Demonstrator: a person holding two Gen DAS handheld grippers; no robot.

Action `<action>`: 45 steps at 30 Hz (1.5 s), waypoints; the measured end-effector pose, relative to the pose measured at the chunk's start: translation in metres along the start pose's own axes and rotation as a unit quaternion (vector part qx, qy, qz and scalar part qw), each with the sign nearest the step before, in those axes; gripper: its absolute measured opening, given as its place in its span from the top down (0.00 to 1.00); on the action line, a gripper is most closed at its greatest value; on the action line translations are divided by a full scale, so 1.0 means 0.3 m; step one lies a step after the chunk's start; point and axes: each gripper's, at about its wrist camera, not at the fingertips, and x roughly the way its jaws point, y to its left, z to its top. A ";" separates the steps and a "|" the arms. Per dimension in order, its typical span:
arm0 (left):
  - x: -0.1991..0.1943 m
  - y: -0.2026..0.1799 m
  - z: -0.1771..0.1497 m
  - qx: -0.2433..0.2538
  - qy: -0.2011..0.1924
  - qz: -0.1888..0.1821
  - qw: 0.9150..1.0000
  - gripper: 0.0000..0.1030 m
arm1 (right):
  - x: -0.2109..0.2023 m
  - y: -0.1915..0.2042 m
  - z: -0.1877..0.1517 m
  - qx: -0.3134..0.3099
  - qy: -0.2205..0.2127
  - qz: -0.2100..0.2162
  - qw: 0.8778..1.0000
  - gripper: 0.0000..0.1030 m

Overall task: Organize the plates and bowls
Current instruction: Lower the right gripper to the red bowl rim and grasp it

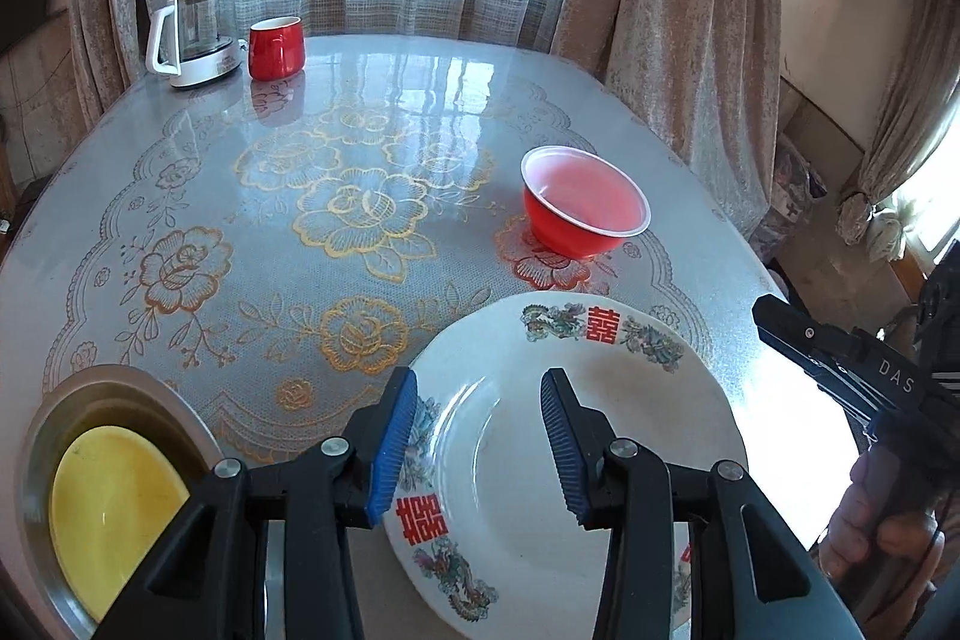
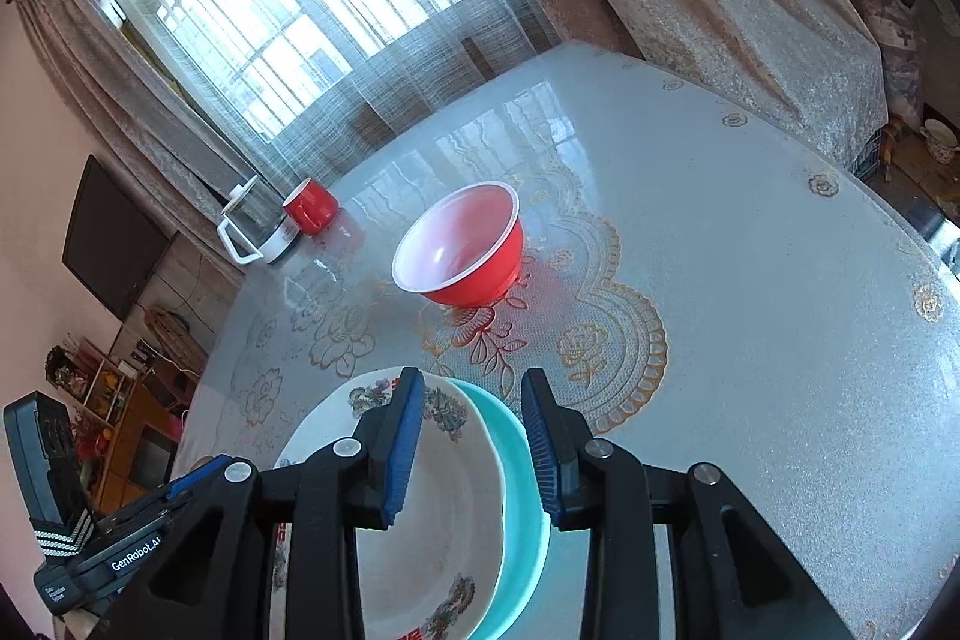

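Note:
A white plate (image 1: 600,400) with red characters and dragon prints lies on the table in front of me. My left gripper (image 1: 477,379) hovers over its left part, jaws open, and neither pad presses on it. In the right wrist view the white plate (image 2: 432,550) rests on a teal plate (image 2: 522,484). My right gripper (image 2: 471,379) hangs open above their rims and presses on nothing. A red bowl (image 1: 585,202) with a white inside stands upright beyond the plates. At the near left a yellow dish (image 1: 114,496) sits in a metal basin (image 1: 36,436).
A glass kettle (image 1: 192,34) and a red mug (image 1: 275,47) stand at the table's far left corner by the curtained window. The table (image 1: 360,148) has a glossy floral cover. A hand (image 1: 882,526) holds the right gripper's body past the table's right edge.

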 end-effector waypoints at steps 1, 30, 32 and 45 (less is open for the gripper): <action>0.012 0.001 0.017 -0.002 0.002 -0.005 1.000 0.63 | 0.010 -0.003 0.013 0.002 0.001 0.001 1.000 0.67; 0.411 -0.040 0.547 -0.006 0.070 -0.110 0.991 0.49 | 0.366 -0.060 0.420 0.045 0.079 0.013 0.996 0.65; 0.422 -0.045 0.526 -0.006 0.061 -0.102 0.993 0.50 | 0.359 -0.065 0.405 0.035 0.068 0.013 0.997 0.64; 0.424 -0.023 0.399 -0.038 0.067 -0.054 0.996 0.49 | 0.424 -0.089 0.339 0.045 0.112 -0.005 0.993 0.64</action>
